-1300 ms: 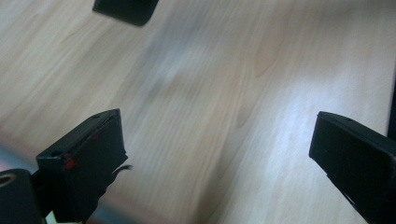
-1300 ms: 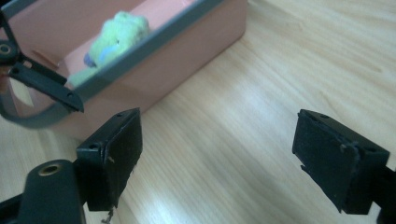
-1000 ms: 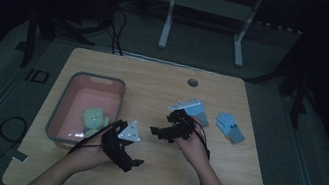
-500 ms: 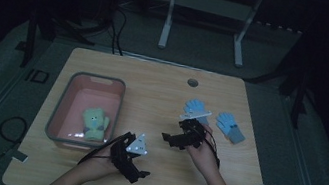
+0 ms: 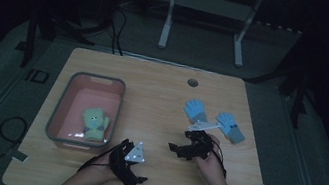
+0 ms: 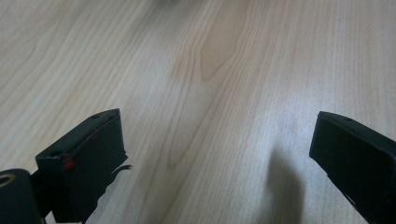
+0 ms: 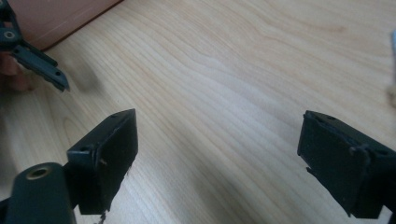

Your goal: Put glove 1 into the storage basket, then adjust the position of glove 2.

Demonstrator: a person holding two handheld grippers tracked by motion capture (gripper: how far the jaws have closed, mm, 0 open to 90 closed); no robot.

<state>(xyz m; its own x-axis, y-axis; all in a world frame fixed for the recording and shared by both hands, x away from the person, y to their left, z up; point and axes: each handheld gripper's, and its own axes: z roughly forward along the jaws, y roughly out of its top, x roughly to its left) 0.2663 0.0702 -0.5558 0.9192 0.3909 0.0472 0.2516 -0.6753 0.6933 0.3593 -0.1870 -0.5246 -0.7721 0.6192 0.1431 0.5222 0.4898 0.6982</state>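
Near the front edge of the worktop [image 5: 162, 92], the left tool [image 5: 131, 170] hovers with its jaws wide apart, nothing between them. Right tool [image 5: 183, 149] sits beside it, jaws spread too, bare wood underneath. Just beyond it lie two blue gloves [image 5: 196, 109], side by side. Off left, a green glove [image 5: 95, 124] rests inside the pink bin [image 5: 61, 108].

Table [image 6: 224, 70]: pale wood grain, smooth, slight sheen seen. Gloves [image 5: 196, 109]: soft knit cloth. Bin [image 5: 60, 105]: matt plastic, approx.
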